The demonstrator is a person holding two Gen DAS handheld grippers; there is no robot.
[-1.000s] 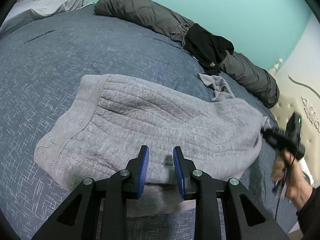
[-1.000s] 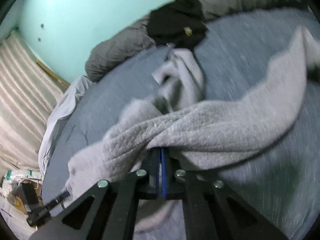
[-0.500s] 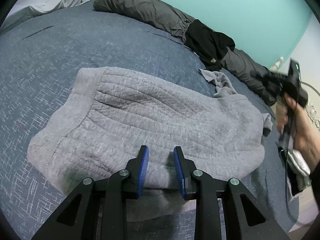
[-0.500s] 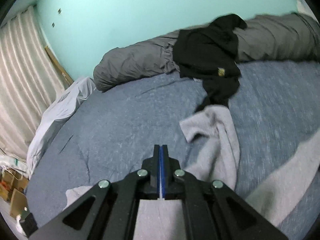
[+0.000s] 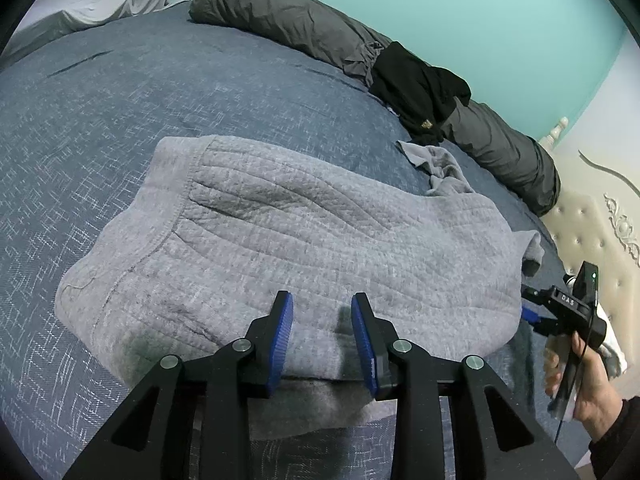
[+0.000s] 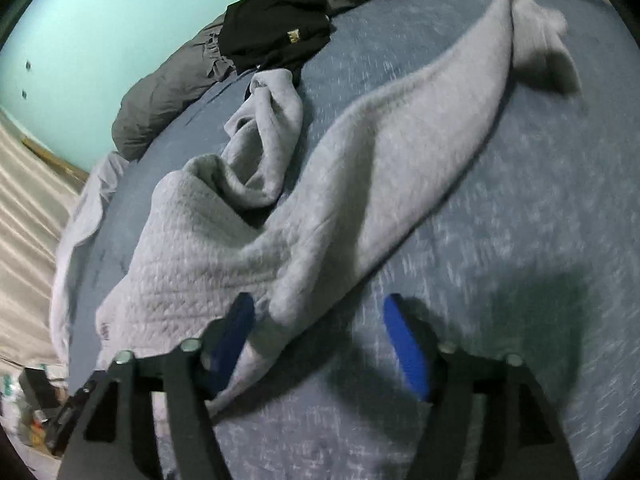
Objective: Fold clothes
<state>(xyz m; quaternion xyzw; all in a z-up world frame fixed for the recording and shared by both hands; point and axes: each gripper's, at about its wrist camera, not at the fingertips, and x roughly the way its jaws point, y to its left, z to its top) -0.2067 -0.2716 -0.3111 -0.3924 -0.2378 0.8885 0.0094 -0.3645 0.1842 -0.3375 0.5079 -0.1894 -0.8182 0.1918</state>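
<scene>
Grey sweatshirt (image 5: 304,248): soft, limp, thick knit; lies mid-bed (image 5: 100,128), near my edge. Left gripper (image 5: 322,336) parted over hem; right gripper (image 6: 320,340) just opened, sleeve between jaws unpinched. Grip hem, cuff.

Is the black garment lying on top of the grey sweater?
No, the black garment lies apart from the grey sweater, up on the dark grey rolled bedding.

text: "DAS" in pale letters | on: black body of the right claw (image 5: 529,316), seen in the left wrist view | other: small gold emblem on the black garment (image 5: 416,92), too small to read | right wrist view: no readable text
</scene>
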